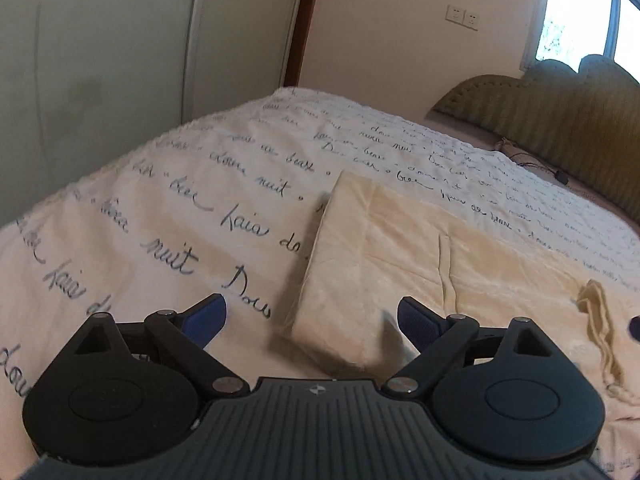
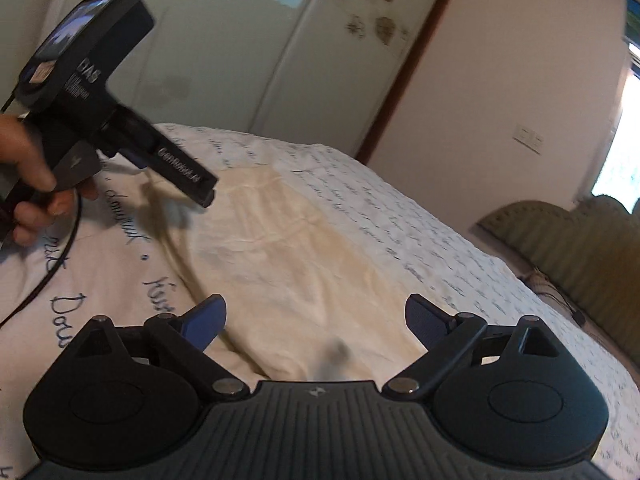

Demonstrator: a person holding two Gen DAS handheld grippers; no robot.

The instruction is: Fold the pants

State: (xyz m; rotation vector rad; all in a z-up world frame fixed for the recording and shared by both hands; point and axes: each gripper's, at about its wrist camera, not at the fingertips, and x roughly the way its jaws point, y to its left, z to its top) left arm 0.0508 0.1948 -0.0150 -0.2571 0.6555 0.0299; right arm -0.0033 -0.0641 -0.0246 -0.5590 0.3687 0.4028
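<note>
The cream pants (image 1: 400, 256) lie flat on the bed (image 1: 160, 208), already doubled into a long slab whose long axis runs away from both grippers toward the far edge. The left gripper (image 1: 312, 320) hangs spread and empty over the near folded corner, the closer of the two to a clean edge. The right gripper (image 2: 316, 324), also spread and empty, hovers over the near end of the pants. No containers show.

Bedspread (image 1: 168, 216), white with dark cursive script; green padded headboard (image 1: 560, 120) (black cable beside it); wall sockets (image 1: 462, 17); pale wardrobe doors (image 2: 304, 52); window (image 1: 580, 8)
</note>
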